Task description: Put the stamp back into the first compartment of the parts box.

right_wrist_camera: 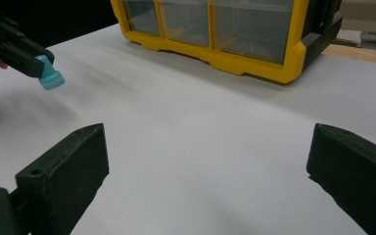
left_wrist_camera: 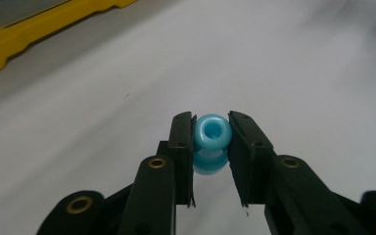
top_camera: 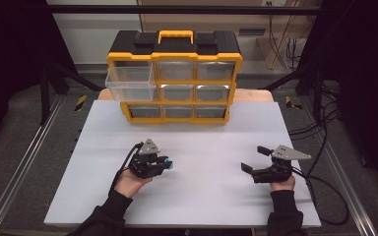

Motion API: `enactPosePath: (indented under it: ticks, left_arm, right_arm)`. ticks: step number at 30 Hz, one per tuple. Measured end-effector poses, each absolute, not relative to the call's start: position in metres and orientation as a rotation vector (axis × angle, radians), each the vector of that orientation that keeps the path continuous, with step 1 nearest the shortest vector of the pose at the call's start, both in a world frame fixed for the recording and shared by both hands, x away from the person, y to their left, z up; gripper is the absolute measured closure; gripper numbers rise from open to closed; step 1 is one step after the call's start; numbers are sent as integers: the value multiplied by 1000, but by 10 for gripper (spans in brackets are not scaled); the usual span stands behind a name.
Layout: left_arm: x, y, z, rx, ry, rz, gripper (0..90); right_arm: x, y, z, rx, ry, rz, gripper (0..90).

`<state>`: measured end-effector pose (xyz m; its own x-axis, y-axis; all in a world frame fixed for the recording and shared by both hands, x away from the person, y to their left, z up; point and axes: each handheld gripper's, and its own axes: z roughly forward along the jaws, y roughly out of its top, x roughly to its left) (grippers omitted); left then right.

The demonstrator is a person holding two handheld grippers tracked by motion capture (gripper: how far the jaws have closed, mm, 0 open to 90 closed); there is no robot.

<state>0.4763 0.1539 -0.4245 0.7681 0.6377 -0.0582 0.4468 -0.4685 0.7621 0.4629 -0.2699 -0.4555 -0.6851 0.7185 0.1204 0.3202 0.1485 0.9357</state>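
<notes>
My left gripper [top_camera: 166, 162] is shut on a small light-blue spool-shaped bead [left_wrist_camera: 211, 139], held just above the white board; its hole faces the camera in the left gripper view. The same blue bead [right_wrist_camera: 50, 76] shows at the upper left of the right gripper view, sticking out of the left gripper's jaws. My right gripper [top_camera: 254, 158] rests to the right on the board, jaws wide apart with nothing between them [right_wrist_camera: 205, 166]. A yellow-and-black drawer cabinet [top_camera: 174, 73] stands at the back, its top-left clear drawer [top_camera: 130, 82] pulled out.
The white board [top_camera: 202, 196] lies on a wooden table. Metal rails run along both sides, and cables lie on the floor at the right. The cabinet's other clear drawers are pushed in.
</notes>
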Motion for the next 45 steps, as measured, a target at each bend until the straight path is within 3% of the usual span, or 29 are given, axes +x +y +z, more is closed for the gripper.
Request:
enactPosePath:
  ticks: [45]
  left_arm:
    - [471, 204, -363, 2017, 847, 380, 724]
  right_arm:
    - [462, -270, -455, 1000, 2076, 1542, 25]
